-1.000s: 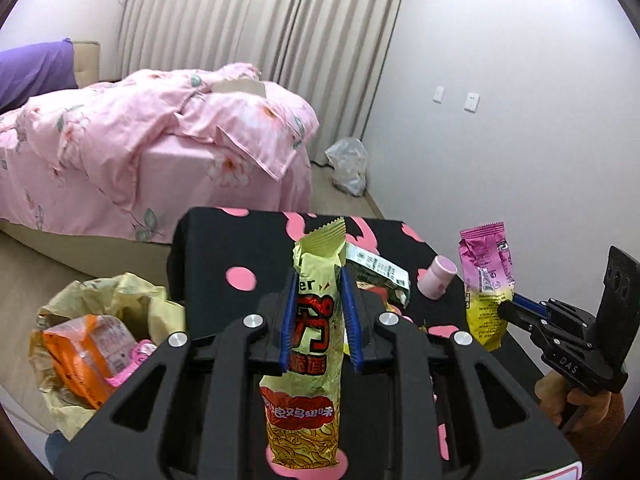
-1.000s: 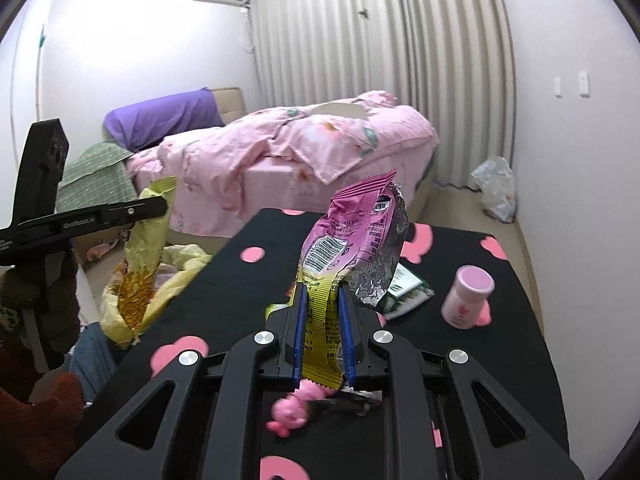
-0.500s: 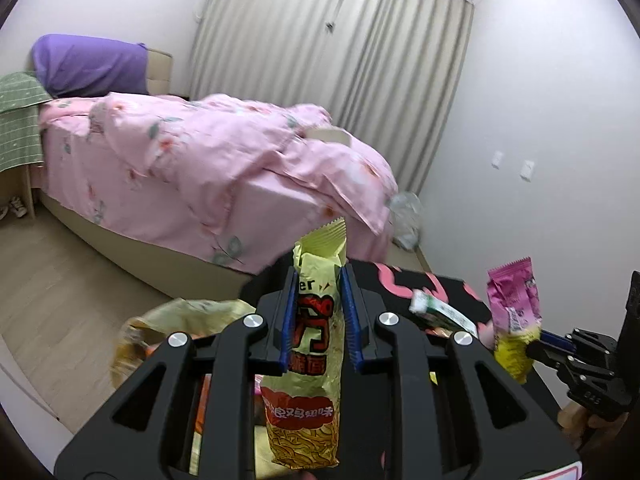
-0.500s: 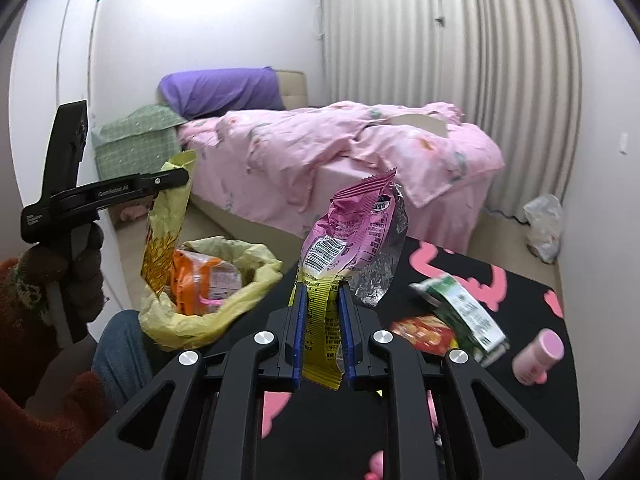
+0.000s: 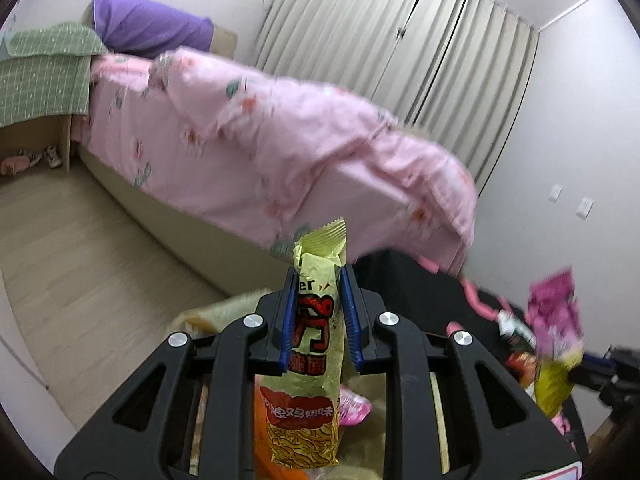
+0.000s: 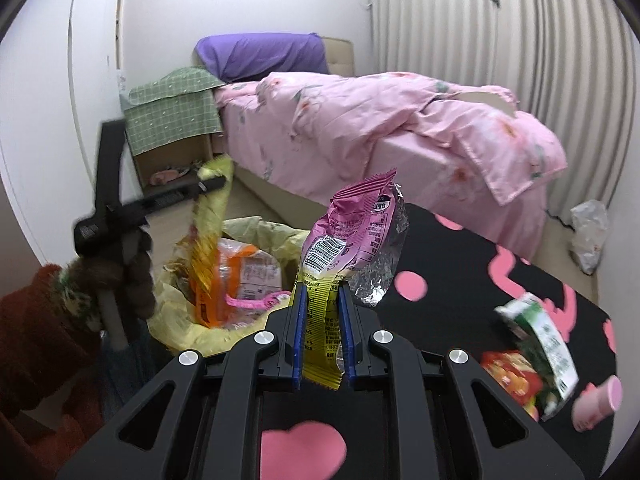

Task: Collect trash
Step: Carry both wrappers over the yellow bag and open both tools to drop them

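Observation:
My left gripper [image 5: 318,316] is shut on a tall yellow snack packet [image 5: 312,392]; in the right wrist view the same packet [image 6: 206,236] hangs over a yellow trash bag [image 6: 264,236] beside the table. The bag holds an orange wrapper [image 6: 244,272] and a pink item. My right gripper [image 6: 322,332] is shut on a pink-and-yellow foil wrapper [image 6: 356,240], held above the black table [image 6: 460,264] with pink spots. That wrapper also shows at the right in the left wrist view [image 5: 554,320].
A green-and-white packet [image 6: 540,328], a red wrapper [image 6: 504,376] and a small pink bottle [image 6: 596,400] lie on the table's right side. A bed with a pink duvet [image 6: 400,120] stands behind. A clear plastic bag [image 6: 588,232] lies on the floor by the curtain.
Both grippers have swung left with their wrappers, away from the table. The yellow packet now hangs over the trash bag, and the bag sits closer under the left gripper.

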Demonstrator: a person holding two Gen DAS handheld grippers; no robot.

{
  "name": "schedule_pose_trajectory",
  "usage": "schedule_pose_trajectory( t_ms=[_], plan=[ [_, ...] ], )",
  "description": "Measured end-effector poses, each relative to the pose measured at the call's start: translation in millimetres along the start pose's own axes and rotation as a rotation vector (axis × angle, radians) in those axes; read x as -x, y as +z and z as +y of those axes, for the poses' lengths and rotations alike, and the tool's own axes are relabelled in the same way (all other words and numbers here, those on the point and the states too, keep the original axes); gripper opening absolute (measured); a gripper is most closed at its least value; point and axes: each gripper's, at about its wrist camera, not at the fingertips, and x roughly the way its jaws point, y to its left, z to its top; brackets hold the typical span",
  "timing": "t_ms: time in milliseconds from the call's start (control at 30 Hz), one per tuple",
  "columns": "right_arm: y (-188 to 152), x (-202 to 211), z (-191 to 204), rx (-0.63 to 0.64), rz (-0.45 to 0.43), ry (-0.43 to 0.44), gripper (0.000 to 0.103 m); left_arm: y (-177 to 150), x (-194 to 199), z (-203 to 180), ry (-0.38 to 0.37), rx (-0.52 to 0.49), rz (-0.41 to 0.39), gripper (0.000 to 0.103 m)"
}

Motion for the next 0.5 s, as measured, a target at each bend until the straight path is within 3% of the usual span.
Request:
schedule_pose_trajectory(
  t_ms=[267, 500],
  plan=[
    [17, -54, 13, 0.021, 0.031, 0.090, 0.016, -47, -1, 13, 0.036, 0.016, 0.192, 0.020],
    [14, -98, 24, 0.001, 0.089, 0.153, 0.016, -36, 13, 24, -0.009, 0.088, 0.204, 0.020]
  ],
)
